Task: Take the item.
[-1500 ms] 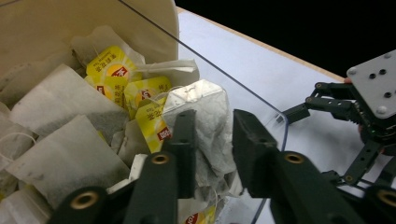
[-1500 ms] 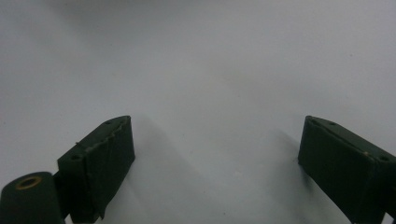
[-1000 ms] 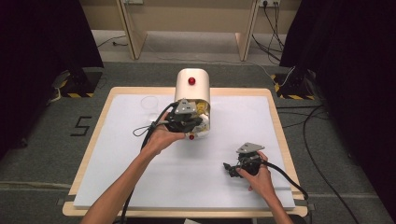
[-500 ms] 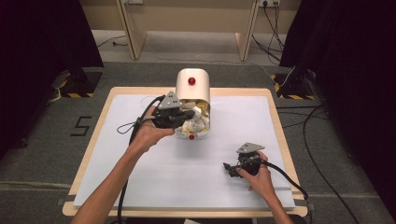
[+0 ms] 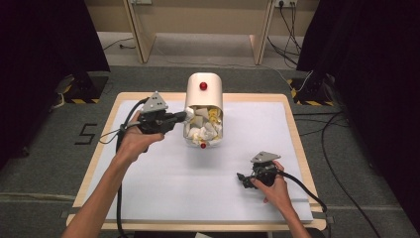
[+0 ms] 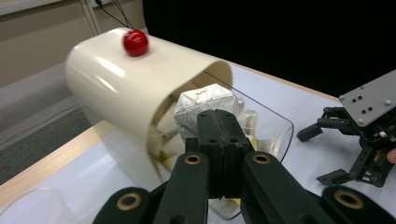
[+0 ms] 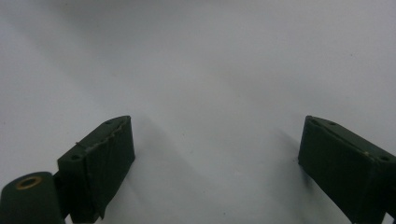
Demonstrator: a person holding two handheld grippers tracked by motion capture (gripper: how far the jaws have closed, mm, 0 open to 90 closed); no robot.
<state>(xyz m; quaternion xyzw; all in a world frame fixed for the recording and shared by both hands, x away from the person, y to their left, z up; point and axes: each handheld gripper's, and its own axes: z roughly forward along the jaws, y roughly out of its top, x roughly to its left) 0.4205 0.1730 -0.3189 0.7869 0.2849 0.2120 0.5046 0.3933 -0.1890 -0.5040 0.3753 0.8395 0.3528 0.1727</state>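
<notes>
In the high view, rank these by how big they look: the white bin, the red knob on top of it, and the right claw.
1. White bin, clearly the largest.
2. Right claw, with its body and plate, much smaller than the bin.
3. Red knob, smallest, just a dot.

Shut fingers facing paper-stuffed bin

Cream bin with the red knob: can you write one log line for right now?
left gripper: jaws shut, empty, beside cream bin with red knob | crumpled paper inside | right gripper: jaws open over white table
</notes>
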